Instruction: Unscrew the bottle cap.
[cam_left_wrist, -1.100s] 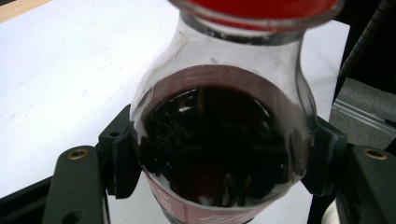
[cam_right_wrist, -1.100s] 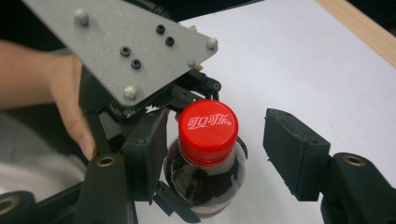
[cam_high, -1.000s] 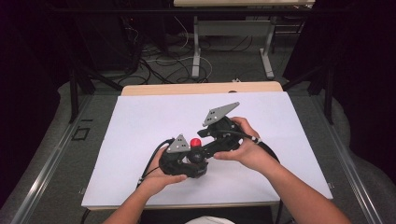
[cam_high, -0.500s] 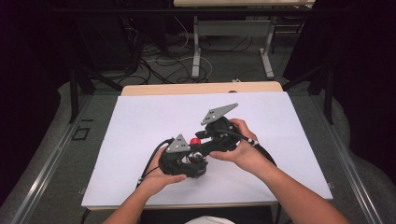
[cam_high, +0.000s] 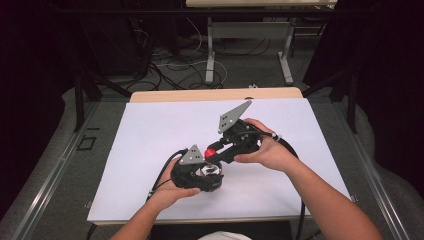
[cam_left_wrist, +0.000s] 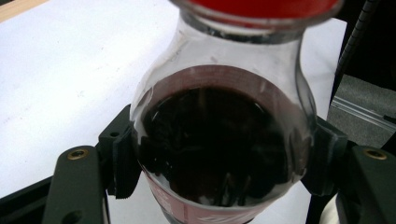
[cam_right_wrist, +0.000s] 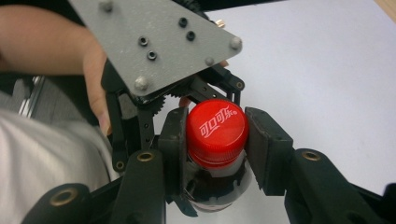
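Observation:
A small clear bottle of dark cola with a red cap is held between both grippers, low over the white table top. My left gripper is shut on the bottle's body, its black pads pressing the glassy shoulder from both sides. My right gripper is shut on the red cap, one pad on each side of it. In the high view the cap sits between the left gripper near the front middle and the right gripper coming in from the right.
The white sheet covers the table, with a wooden strip at the far edge. Beyond it are metal table legs and loose cables on the floor. Each gripper's cable trails across the sheet toward the person.
Almost nothing: the right hand and its grey plate have shifted slightly around the cap. The bottle and the left gripper stay in place.

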